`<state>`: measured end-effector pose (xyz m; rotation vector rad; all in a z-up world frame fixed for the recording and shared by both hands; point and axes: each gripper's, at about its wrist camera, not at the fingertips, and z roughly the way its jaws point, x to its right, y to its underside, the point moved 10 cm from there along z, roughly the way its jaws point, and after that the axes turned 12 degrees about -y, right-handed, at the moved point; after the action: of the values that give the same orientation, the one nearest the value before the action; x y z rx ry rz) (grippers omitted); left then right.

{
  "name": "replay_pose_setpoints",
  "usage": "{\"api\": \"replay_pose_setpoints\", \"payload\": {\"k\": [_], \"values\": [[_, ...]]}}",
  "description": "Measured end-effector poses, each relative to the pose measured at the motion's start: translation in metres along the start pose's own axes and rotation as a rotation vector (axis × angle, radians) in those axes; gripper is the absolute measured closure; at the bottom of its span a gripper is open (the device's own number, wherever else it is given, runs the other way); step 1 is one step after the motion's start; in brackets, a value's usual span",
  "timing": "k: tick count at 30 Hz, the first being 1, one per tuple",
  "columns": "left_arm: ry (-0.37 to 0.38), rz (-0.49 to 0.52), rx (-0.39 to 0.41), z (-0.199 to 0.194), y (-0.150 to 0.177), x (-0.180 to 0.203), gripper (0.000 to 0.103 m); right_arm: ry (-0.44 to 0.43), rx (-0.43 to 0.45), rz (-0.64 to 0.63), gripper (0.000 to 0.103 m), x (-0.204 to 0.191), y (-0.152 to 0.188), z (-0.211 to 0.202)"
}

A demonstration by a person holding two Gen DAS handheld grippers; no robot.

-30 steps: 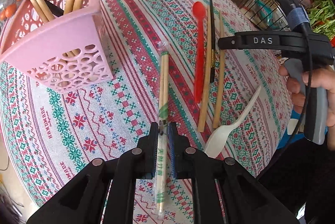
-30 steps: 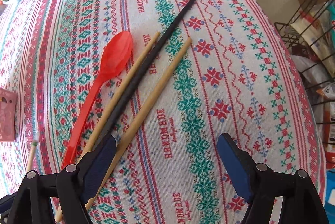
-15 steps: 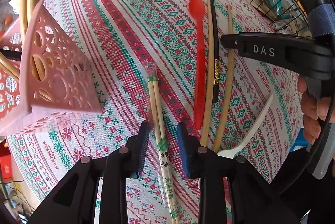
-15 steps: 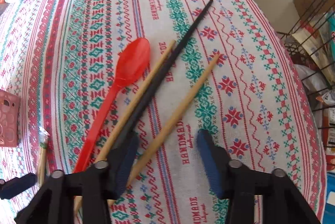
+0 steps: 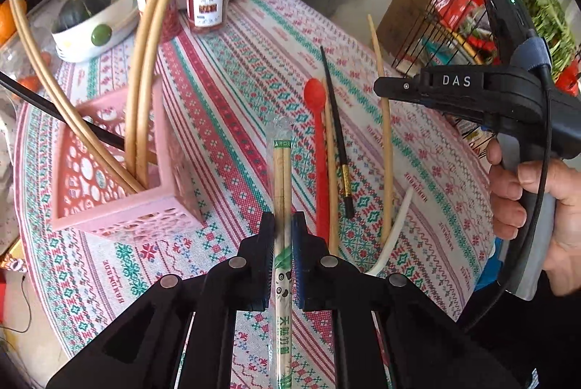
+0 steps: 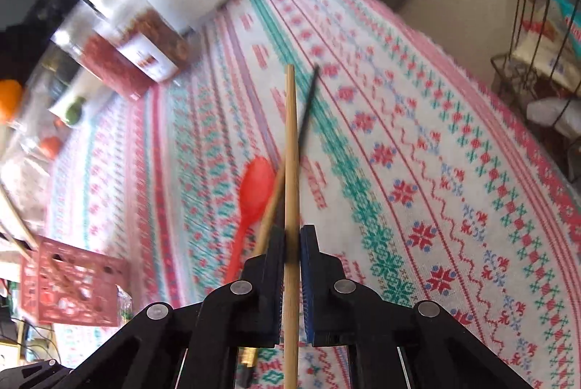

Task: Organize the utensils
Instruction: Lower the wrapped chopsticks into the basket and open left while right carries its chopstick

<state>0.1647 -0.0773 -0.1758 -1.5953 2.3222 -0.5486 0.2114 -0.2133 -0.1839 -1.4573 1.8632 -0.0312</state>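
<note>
Chopsticks in both tongs right now: left tongs (image 5: 282, 236) are clamped on the wrapped chopstick pair (image 5: 281, 171), right tongs (image 6: 292, 245) have just snapped closed on a single bamboo chopstick (image 6: 290, 149). Both sticks run straight ahead along the fingers, off the worktop (image 5: 236, 69). Pink basket (image 5: 123, 203) sits ahead-left of the left tongs, much nearer that hand, so I'd guess it drops first, tipped upright.
</note>
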Motion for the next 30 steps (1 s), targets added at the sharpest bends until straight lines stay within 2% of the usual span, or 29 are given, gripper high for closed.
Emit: {"api": "replay_pose_setpoints", "payload": {"k": [4,8,14,18,25,30], "values": [[0.006,-0.024,0.132,-0.041,-0.010,-0.012,0.093,-0.032,0.113,-0.116,0.096,-0.025,-0.010,-0.037],[0.014,-0.102,0.268,-0.080,-0.029,-0.022,0.093,-0.078,0.194,-0.196,0.096,-0.052,-0.012,-0.068],[-0.037,-0.188,0.535,-0.150,-0.054,-0.060,0.093,-0.140,0.294,-0.288,0.096,-0.091,-0.018,-0.098],[-0.096,-0.258,0.703,-0.169,-0.068,-0.078,0.093,-0.163,0.333,-0.349,0.096,-0.114,-0.020,-0.105],[-0.203,-0.379,0.815,-0.161,-0.087,-0.114,0.093,-0.182,0.321,-0.376,0.096,-0.133,-0.013,-0.094],[-0.264,-0.454,0.826,-0.136,-0.094,-0.137,0.093,-0.194,0.331,-0.375,0.096,-0.138,-0.014,-0.092]]}}
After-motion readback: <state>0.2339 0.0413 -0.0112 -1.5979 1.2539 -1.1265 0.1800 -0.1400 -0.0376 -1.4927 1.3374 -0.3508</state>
